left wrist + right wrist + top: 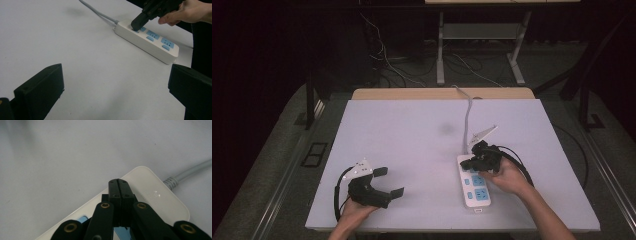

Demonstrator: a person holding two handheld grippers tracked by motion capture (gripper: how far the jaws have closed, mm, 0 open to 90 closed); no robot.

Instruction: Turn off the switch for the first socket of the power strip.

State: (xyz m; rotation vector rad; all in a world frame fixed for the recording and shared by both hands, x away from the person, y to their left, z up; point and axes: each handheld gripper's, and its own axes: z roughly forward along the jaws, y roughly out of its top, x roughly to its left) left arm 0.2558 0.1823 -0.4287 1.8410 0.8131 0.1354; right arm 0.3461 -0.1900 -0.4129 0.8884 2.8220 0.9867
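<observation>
We are pressing the right gripper point(473, 161) down on the far end of the white power strip point(476, 190), which is lying at the lower right of the high view on the white desk point(412, 135), its grey cord point(467, 117) running up toward the far edge. In the right gripper view its jaws are pressed together with nothing between them, their tips sitting on the strip's top near the cord end, just above the first blue socket point(152, 34). We are holding the left gripper point(389, 182) idle at the lower left of the high view, jaws spread wide, well apart from the strip.

The risk, as we are judging it, is that nothing is bracing the strip: a slanted push could be sliding or pivoting it across the smooth desk, or the closed tips could be slipping off the glossy casing and missing the switch or socket they are aiming at.
</observation>
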